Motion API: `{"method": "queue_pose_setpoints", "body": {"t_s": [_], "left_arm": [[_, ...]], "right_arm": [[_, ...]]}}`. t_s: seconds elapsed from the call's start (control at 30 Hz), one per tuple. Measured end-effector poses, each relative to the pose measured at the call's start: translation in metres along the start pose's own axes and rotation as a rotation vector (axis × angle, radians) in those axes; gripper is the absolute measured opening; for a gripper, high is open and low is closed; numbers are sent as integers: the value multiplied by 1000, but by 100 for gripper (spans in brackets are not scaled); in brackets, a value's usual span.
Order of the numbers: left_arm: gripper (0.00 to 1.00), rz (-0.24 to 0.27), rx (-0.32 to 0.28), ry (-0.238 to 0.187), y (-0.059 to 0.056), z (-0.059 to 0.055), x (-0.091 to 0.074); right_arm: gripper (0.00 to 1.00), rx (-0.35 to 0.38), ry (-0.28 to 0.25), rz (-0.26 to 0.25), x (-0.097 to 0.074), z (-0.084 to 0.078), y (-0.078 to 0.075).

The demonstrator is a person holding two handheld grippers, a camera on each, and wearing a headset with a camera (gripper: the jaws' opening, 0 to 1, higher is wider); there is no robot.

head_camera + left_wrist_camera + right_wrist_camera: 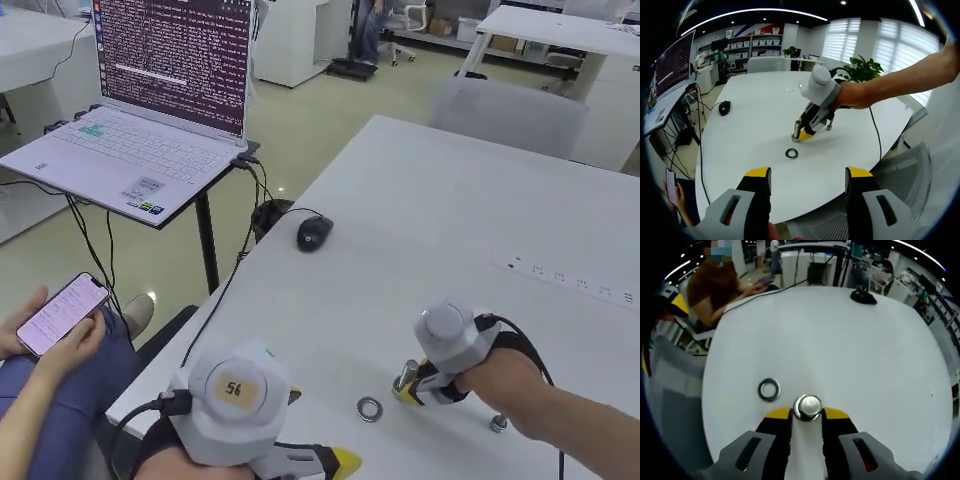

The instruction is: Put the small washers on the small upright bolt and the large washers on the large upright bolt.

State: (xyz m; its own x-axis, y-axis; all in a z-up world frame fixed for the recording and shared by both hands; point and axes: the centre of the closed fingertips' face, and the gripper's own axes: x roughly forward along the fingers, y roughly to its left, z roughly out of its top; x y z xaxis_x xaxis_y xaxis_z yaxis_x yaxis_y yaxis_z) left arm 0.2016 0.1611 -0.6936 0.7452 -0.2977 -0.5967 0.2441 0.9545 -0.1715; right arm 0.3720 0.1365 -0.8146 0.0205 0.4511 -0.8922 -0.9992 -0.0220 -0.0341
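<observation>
While you hold steady, the left gripper view has your left gripper (808, 175) hanging at the near edge of the white worktop (755, 120), its yellow-tipped jaws spread wide with nothing between them. Ahead of them a lone washer (791, 153) lies flat, near that edge. Just beyond it stands the large bolt (796, 131), upright, and your right gripper (802, 134) slants down onto it from the right. A black mouse (724, 107) sits well off toward the left edge. Over to the right gripper view: the jaws are drawn in tight on either side of the large bolt, pinching it at the tips. You see its round top end-on. The washer rests just beside it to the left, apart from both the bolt and the jaws. Now the head view: the right gripper is near the worktop's near edge with the large bolt at its yellow tips, and the washer lies between your two grippers. The small bolt (497, 423) stands upright close behind your right hand. Off the left edge there's an open laptop (150, 100) on a stand, and a seated person holds a phone (62, 312).
</observation>
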Motion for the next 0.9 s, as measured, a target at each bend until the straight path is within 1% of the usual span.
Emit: {"method": "queue_pose_setpoints", "body": {"t_s": [0.17, 0.4, 0.6, 0.7, 0.77, 0.8, 0.9], "left_arm": [[59, -1, 3, 1, -1, 1, 0], [59, -9, 12, 4, -5, 2, 3], [59, -11, 21, 5, -6, 2, 4], [59, -9, 20, 5, -6, 2, 3], [59, -9, 18, 5, -7, 1, 3], [59, -11, 16, 5, -7, 0, 4], [59, -11, 15, 8, -9, -2, 4]], "right_arm": [[24, 16, 1, -11, 4, -3, -4], [23, 25, 12, -8, 2, -11, -3], [23, 40, 20, -9, -1, -21, 10], [23, 51, 16, 2, -3, -25, 22], [23, 59, 12, 14, -3, -26, 28], [23, 56, 5, 24, -4, -24, 32], [22, 38, 9, 31, -2, -23, 38]]}}
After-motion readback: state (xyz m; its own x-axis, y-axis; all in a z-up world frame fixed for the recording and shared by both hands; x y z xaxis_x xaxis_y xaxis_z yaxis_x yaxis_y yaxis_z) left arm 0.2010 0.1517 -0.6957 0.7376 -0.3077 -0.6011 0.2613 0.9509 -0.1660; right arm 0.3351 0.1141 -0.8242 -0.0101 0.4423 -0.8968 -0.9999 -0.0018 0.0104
